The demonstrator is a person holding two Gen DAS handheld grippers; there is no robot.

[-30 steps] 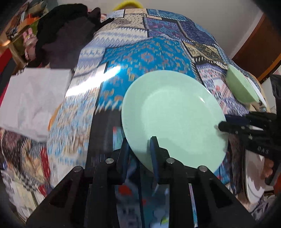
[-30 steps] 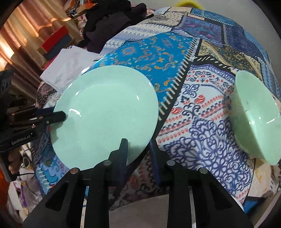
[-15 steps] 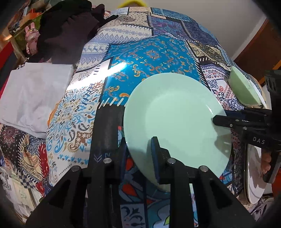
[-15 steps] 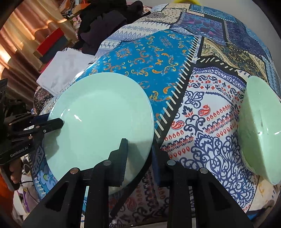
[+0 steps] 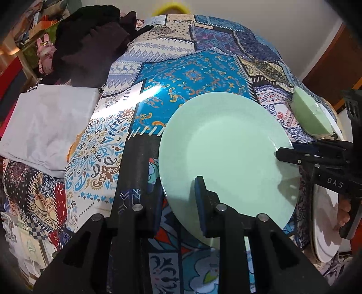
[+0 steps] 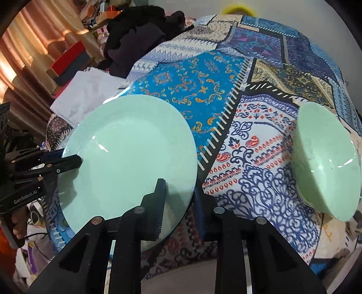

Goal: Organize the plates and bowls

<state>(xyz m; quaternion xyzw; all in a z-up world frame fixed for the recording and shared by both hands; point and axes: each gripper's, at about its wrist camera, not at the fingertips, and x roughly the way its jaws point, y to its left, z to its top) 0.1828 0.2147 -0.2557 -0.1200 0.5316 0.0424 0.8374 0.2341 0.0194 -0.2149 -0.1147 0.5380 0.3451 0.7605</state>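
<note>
A mint green plate (image 5: 228,153) is held over the patterned tablecloth (image 5: 192,74) by both grippers. My left gripper (image 5: 178,196) is shut on its near left rim. My right gripper (image 6: 178,196) is shut on the opposite rim; the plate also shows in the right wrist view (image 6: 131,153). The right gripper shows at the plate's right edge in the left wrist view (image 5: 285,156). A green bowl (image 6: 325,158) lies on the cloth to the right, also in the left wrist view (image 5: 310,115).
A white plate (image 5: 325,228) sits at the table's right edge below the right gripper. A white folded cloth (image 5: 45,122) and dark clothes (image 5: 90,45) lie to the left. A yellow object (image 5: 168,8) stands at the far end.
The plate, held by both grippers, has moved a little away from the table's near edge toward the middle and sits flatter. The bowl has not moved.
</note>
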